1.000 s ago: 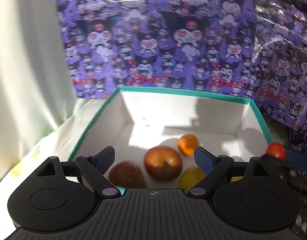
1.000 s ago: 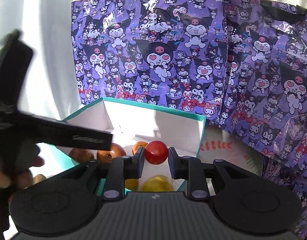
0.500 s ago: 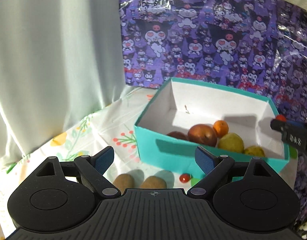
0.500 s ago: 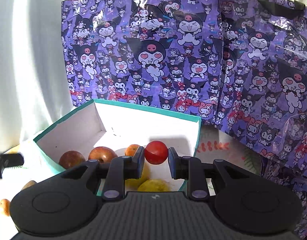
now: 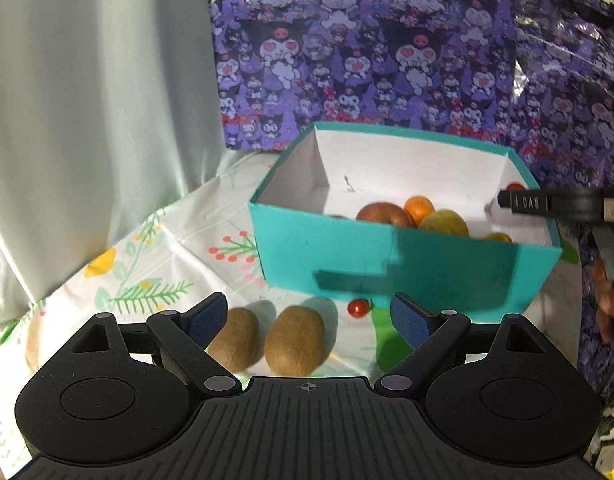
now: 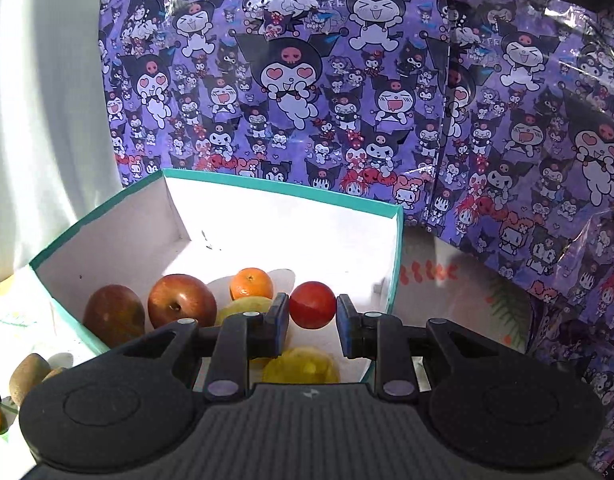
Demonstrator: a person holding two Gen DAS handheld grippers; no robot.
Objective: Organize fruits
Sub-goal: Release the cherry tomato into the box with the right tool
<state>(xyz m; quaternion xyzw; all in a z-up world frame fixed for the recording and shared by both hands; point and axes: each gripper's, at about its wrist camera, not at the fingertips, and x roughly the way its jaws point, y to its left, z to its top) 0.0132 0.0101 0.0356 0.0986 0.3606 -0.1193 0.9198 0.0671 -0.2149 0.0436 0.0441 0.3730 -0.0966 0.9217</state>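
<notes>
Red and glossy, the small round tomato (image 6: 312, 305) sits pinched between the pads of the right hand-held gripper (image 6: 311, 312), held over the teal cardboard box (image 6: 395, 256) that already holds other fruit. Dropping it in looks like the step in hand; next comes parting the fingers. The left hand-held gripper (image 5: 307, 318) hangs spread and empty above two fuzzy brown kiwis (image 5: 294, 340) on the surface.

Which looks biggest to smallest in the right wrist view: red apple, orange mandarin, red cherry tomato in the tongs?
1. Round red apple
2. Small red cherry tomato, inflated by nearness
3. Small orange mandarin, near tie
</notes>
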